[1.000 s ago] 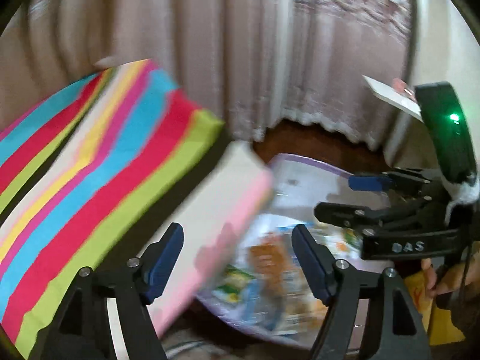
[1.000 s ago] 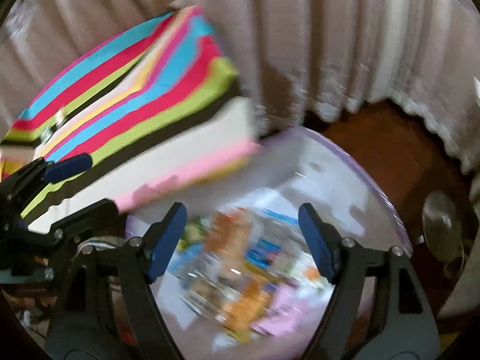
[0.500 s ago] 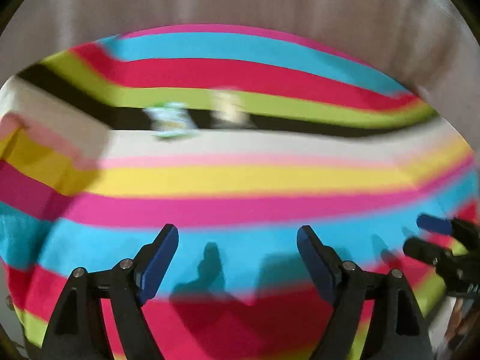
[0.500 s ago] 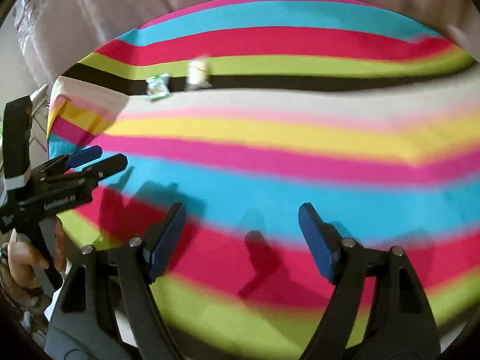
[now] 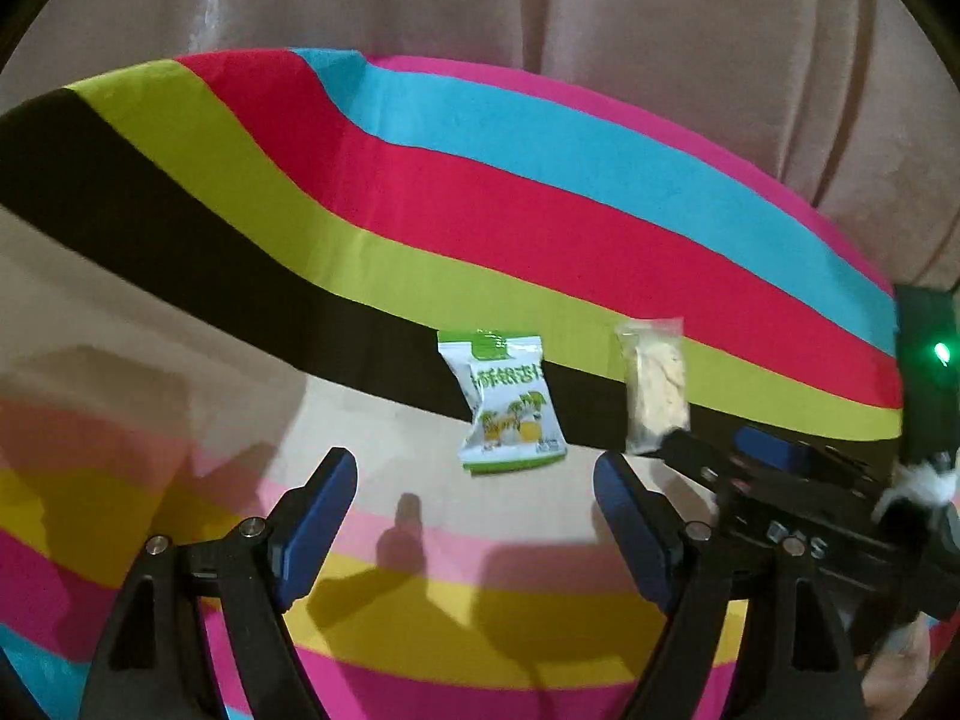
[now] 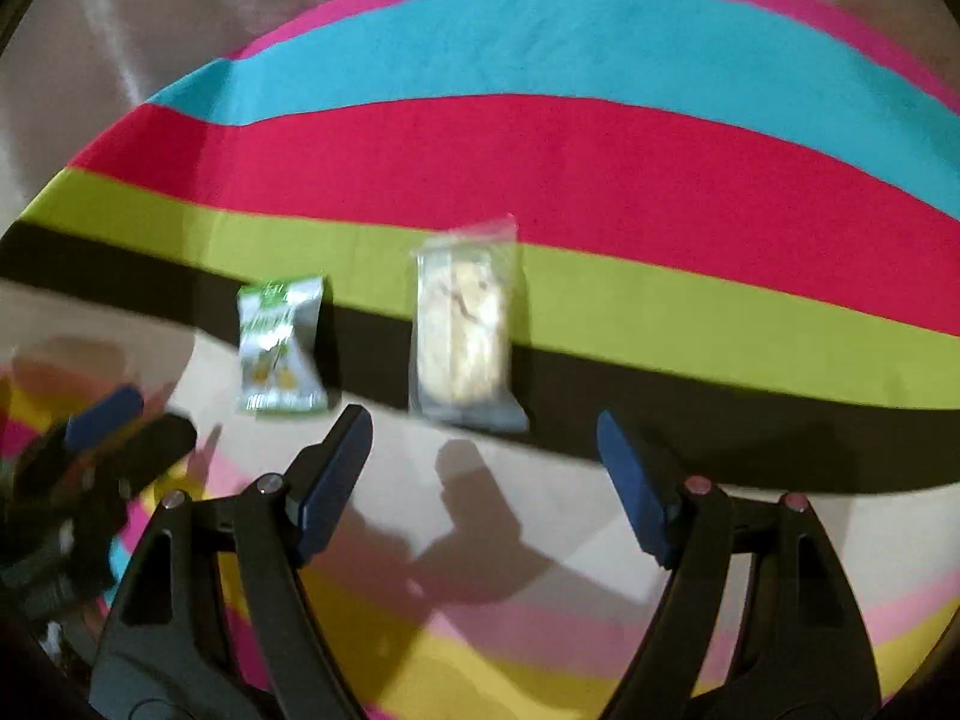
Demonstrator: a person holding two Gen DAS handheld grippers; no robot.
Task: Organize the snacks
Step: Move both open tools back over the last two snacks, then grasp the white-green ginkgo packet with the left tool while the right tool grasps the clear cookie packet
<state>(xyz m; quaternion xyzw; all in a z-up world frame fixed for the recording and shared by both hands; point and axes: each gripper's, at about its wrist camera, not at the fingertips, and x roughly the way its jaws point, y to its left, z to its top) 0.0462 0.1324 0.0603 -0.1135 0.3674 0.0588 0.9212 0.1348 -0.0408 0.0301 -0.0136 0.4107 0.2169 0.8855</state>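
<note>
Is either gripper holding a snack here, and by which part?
Nothing is held. The left gripper and right gripper are open and empty; both snack packets lie untouched on the striped cloth.

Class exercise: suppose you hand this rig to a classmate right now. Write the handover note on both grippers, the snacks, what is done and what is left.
Left gripper: open, empty, pointing down at the striped cloth, just short of the green-and-white snack packet.
Right gripper: open, empty, just short of the clear-wrapped biscuit packet.
Snacks: both packets lie flat side by side across the cloth's black stripe, apart from each other, green one on the left.
Done: two snacks laid out.
Left: neither packet is gripped; no container shows in these views, so where they go next cannot be told.
</note>
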